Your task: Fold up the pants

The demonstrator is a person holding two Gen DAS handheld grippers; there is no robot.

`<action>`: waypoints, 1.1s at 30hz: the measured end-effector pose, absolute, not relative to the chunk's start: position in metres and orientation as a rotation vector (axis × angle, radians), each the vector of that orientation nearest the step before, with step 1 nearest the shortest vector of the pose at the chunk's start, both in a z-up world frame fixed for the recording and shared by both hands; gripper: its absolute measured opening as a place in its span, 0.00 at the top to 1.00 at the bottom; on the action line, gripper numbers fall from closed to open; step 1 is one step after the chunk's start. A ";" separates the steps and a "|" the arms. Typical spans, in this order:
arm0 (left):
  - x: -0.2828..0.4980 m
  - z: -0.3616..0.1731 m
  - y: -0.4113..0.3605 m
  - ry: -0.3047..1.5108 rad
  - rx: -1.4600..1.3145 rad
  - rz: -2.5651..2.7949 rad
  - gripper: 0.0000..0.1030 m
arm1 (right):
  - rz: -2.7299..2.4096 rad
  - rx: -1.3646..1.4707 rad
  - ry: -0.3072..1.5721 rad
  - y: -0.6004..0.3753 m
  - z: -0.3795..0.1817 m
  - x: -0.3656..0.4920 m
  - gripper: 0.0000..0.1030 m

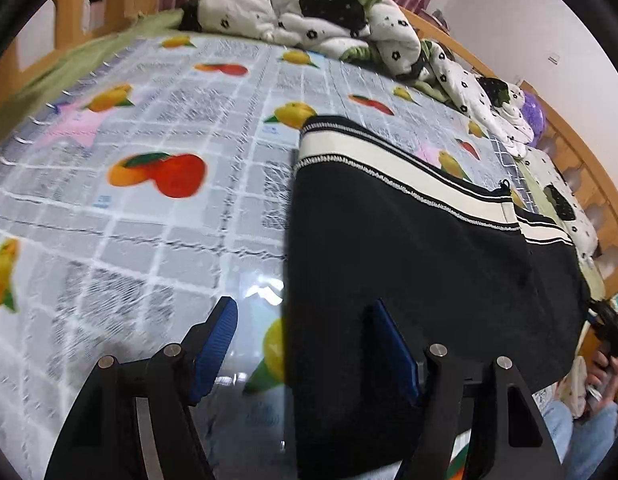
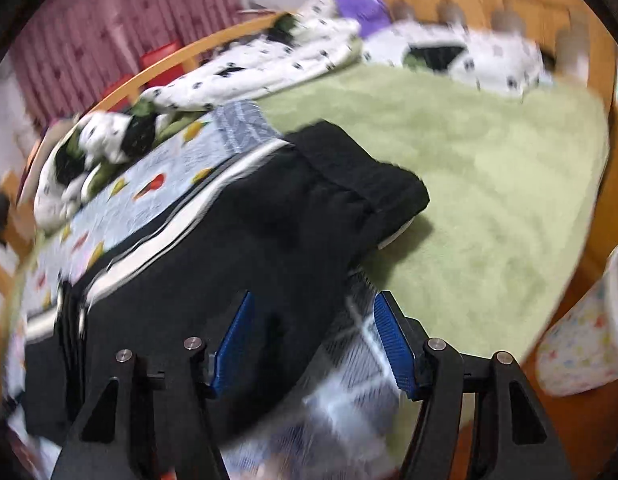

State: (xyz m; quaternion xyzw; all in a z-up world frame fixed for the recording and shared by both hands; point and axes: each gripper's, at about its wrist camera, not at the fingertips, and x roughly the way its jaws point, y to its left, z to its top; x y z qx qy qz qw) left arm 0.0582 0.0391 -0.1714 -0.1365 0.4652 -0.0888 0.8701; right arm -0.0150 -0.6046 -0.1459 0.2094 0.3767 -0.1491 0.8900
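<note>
Pants (image 1: 409, 248), black with a white side stripe, lay flat on the fruit-print mat (image 1: 149, 200) covering the bed, their far end bunched over onto the green blanket (image 2: 489, 168). Left gripper (image 1: 305, 348) stood wide with nothing between its pads, straddling the pants' near edge. Right gripper (image 2: 313, 344) was also wide and empty over the cloth (that view was blurred). Likely risks: a pinch catching only the top layer, or dragging the slick mat along, so the fold would skew and the bunched end stay crumpled.
</note>
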 end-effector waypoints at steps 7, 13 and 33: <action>0.104 -0.176 0.037 1.000 -0.378 -0.277 0.34 | -0.277 0.542 0.792 -0.631 -0.171 0.033 0.47; 0.131 -0.177 0.030 1.058 -0.423 -0.234 0.86 | -0.278 0.381 0.604 -0.595 -0.116 0.028 0.80; 0.145 -0.125 0.197 0.890 -0.270 -0.025 0.89 | -0.019 0.166 0.493 -0.367 -0.021 0.078 0.87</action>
